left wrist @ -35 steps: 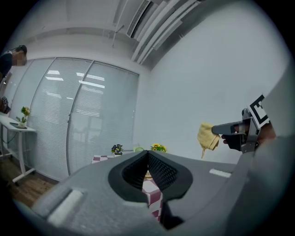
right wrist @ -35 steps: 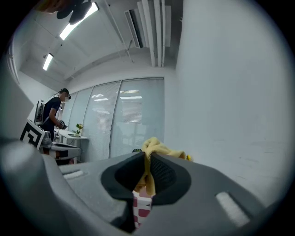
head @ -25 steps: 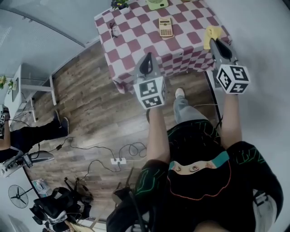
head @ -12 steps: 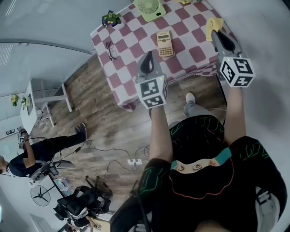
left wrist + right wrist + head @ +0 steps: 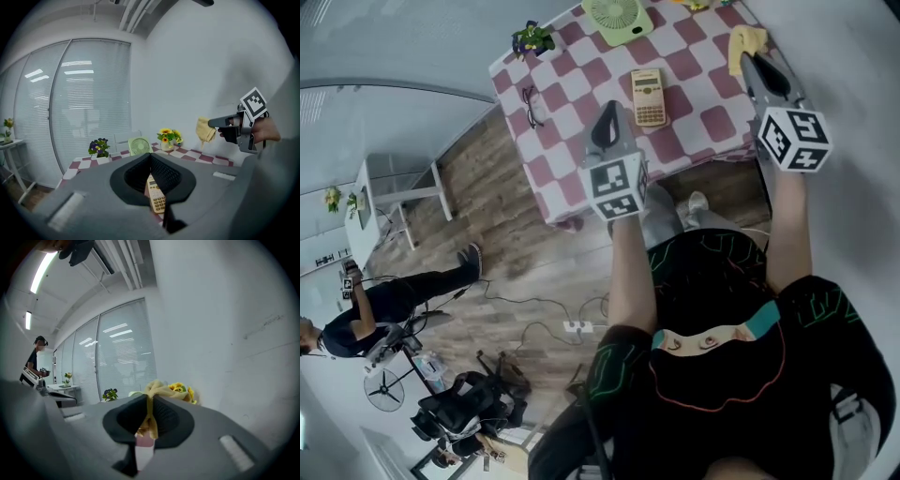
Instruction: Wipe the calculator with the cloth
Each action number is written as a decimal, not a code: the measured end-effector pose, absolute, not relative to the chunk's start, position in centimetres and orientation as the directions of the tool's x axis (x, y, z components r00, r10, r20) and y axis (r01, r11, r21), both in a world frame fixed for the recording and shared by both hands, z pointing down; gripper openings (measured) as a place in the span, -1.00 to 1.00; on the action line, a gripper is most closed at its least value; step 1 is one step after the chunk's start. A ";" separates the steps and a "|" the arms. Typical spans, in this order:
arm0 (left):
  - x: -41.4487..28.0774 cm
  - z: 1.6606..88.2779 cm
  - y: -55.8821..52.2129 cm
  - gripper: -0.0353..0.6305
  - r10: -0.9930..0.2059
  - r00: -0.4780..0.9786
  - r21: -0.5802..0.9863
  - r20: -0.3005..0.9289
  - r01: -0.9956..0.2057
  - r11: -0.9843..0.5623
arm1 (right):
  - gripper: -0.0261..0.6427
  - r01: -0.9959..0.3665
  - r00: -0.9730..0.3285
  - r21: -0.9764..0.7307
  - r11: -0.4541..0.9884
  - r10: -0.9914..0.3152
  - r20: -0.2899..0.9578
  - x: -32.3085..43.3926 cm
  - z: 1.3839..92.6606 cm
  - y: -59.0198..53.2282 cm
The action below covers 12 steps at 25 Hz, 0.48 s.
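- Head view: the red-and-white checked table [image 5: 565, 70] is just ahead, and the person reaches both arms out straight over its near edge.
- The left gripper [image 5: 607, 120] hangs above the near edge. Its black jaws are pressed together with nothing in them.
- Just to its right, the flat tan calculator with rows of buttons [image 5: 650, 97] lies face up on the table. Nothing touches it.
- Further right, the soft yellow cloth [image 5: 743, 43] is held up in the air by the table's right side, well apart from the calculator.
- The right gripper [image 5: 757, 66] pinches the cloth tight between its jaws, and a bunch of cloth pokes out past the tips.
- It looks like the cloth is in hand but the wiping has not begun.
- Next, the right gripper likely needs to go left and down until the cloth rests on the calculator. The left gripper could hold the calculator steady.
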<state>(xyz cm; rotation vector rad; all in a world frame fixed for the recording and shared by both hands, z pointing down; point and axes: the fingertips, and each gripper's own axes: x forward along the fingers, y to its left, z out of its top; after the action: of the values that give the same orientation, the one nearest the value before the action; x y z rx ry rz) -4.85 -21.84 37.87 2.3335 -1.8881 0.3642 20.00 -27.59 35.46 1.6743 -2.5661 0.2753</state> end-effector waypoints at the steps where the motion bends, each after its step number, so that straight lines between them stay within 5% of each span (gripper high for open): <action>1: -5.2 38.1 -22.0 -0.86 -0.946 0.189 -0.055 0.263 -0.976 -0.210 | -0.80 -0.911 -0.411 -0.111 0.398 -0.898 0.156 19.6 35.6 -27.8; 12: -7.8 40.7 -27.2 -0.86 -0.938 0.185 -0.006 0.294 -0.981 -0.196 | -0.80 -0.879 -0.470 -0.033 0.476 -0.851 0.234 15.3 37.6 -33.5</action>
<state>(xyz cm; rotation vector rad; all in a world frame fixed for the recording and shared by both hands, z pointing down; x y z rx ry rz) -7.83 -27.18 40.72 2.2703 -1.8636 0.3470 15.28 -33.45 37.63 1.5033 -2.5353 0.2212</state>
